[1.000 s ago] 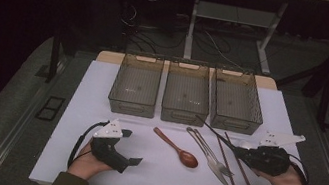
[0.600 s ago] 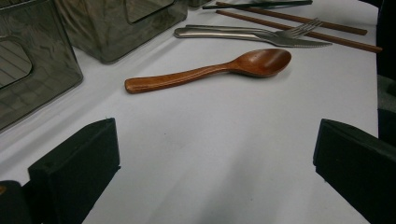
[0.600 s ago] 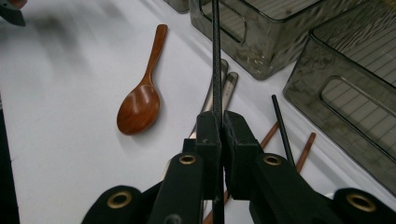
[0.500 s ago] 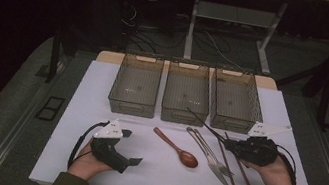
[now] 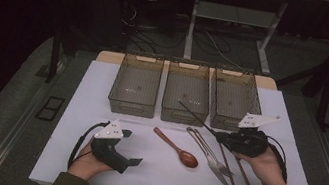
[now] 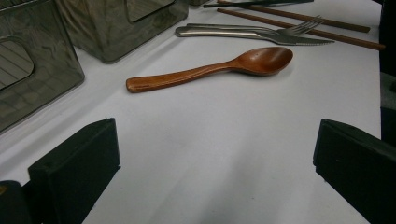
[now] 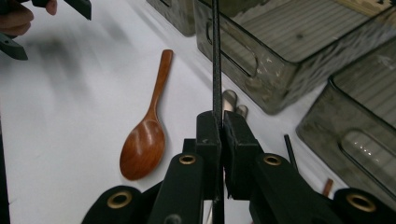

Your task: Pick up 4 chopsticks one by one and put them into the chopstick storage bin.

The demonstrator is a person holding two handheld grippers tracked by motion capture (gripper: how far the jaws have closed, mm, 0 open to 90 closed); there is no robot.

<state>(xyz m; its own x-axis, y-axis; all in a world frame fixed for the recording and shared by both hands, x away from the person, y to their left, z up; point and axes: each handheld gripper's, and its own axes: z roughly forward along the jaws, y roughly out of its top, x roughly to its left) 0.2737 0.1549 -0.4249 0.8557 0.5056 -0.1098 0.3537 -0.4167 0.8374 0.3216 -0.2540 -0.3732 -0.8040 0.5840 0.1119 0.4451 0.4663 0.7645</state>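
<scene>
Looking down from the high view, a white table [image 5: 101, 92] carries three clear bins in a row at its far side: the left bin [image 5: 136, 85], the middle bin [image 5: 188, 92] and the right bin [image 5: 235, 99]. The right gripper [image 5: 220, 136] sits near the front of the right bin, clenched on a thin black chopstick [image 5: 196, 118] that slants up and left from its jaws, its far end over the front wall of the middle bin. Just beside that gripper lie a fork [image 5: 208, 150] and a knife [image 5: 214, 168], with two brown chopsticks [image 5: 239, 178] crossing near them. A wooden spoon [image 5: 177, 148] lies nearer the table's middle, bowl toward the person. The left gripper [image 5: 133, 160] rests on the table at the lower left, well apart from the cutlery, holding nothing.

In the left gripper view, its two black jaws stand wide apart with bare table [image 6: 224, 154] between them. Beyond them lies the wooden spoon [image 6: 210, 70], then the fork [image 6: 261, 31] and the brown chopsticks [image 6: 303, 23], with bin walls at the upper left.

In the right gripper view, the jaws are pressed together on the black chopstick [image 7: 216, 56], which runs straight up between the pads. The wooden spoon [image 7: 147, 130] lies to its left on the table, and two bins [image 7: 289, 56] stand to the right.
</scene>
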